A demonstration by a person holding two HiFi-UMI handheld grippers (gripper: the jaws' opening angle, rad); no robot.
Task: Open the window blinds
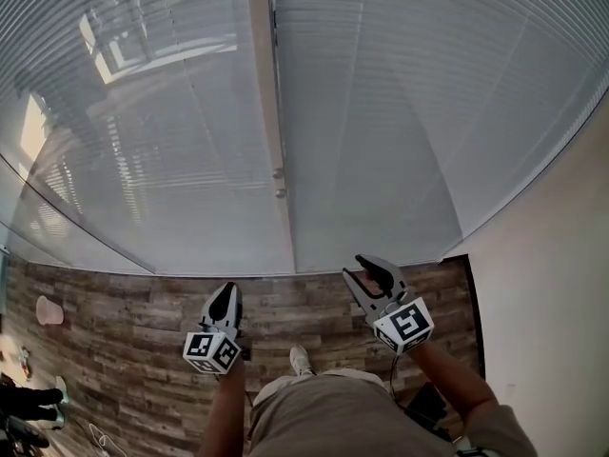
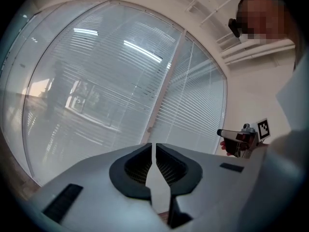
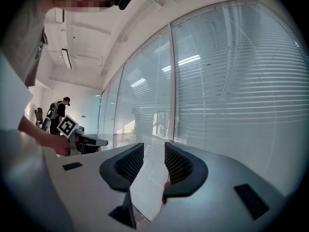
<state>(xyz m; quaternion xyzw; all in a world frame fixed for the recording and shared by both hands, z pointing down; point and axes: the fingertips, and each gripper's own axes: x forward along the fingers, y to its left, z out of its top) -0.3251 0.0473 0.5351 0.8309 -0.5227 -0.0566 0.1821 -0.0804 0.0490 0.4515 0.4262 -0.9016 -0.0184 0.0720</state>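
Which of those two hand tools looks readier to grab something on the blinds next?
Probably the right gripper: its jaws stand apart and empty, facing the blinds. The left gripper is shut. Neither touches the blinds.

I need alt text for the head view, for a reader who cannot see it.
Two handheld grippers, the left gripper shut and the right gripper open, both empty, point at lowered white window blinds above a wooden floor.

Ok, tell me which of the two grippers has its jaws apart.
The right gripper: its jaws stand apart with nothing between them. The left gripper has its jaws closed together.
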